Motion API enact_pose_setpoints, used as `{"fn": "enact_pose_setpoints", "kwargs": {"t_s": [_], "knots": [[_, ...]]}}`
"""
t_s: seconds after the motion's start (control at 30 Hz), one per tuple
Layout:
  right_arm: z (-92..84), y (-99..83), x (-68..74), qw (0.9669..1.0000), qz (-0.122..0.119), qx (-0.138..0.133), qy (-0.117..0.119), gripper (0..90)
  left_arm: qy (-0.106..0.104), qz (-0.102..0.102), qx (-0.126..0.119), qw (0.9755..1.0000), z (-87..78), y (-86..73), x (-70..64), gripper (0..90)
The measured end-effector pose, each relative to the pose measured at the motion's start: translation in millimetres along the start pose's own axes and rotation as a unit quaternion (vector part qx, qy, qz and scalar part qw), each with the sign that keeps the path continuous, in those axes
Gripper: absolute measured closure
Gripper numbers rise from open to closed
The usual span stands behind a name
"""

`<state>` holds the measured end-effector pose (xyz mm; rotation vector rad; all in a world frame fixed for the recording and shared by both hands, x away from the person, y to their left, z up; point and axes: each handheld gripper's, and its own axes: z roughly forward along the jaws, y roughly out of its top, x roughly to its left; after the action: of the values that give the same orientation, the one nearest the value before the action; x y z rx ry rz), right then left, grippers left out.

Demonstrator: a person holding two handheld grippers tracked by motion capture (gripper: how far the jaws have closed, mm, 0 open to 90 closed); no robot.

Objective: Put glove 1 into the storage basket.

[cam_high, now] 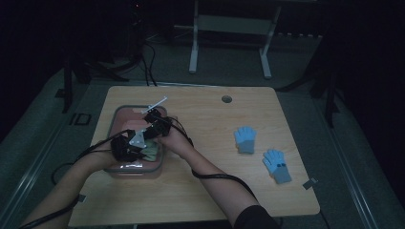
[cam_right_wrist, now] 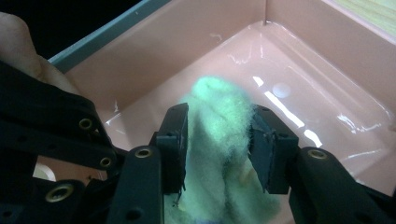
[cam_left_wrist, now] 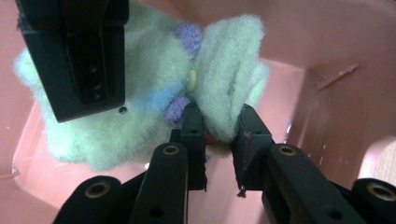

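Green glove (cam_left_wrist: 140, 88) held inside pink bin (cam_high: 125, 114) at table's (cam_high: 205, 191) left. Left gripper (cam_left_wrist: 219, 135) clamped on fold of glove; right gripper (cam_right_wrist: 217, 135) clamped on it too. Two blue gloves (cam_high: 245, 140), possibly a pair, laid well apart at right.

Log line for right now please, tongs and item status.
left tongs: shut on green fuzzy glove | right tongs: shut on same glove | location: inside pink bin | two blue gloves: on table, untouched
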<state>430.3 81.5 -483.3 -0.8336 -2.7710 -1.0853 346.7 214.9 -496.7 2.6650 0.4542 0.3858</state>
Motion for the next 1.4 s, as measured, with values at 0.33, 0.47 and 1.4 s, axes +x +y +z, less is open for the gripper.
{"fn": "enact_pose_setpoints", "kwargs": {"t_s": [0.33,0.47,1.4], "knots": [[-5.6,-7.0,-5.9,1.0000,0.005,-0.002,-0.005,53.5,-0.013,-0.026,0.016,0.9995,5.4,-0.3,0.7,55.5],[-12.7,-7.1,-6.2,1.0000,0.001,-0.007,-0.003,52.7,-0.004,-0.051,0.005,0.9987,-1.3,-0.7,3.1,45.8],[-86.7,-49.2,-7.0,0.9988,-0.017,-0.044,0.014,46.1,0.020,-0.113,-0.064,0.9913,-36.1,41.8,-27.4,39.2]]}}
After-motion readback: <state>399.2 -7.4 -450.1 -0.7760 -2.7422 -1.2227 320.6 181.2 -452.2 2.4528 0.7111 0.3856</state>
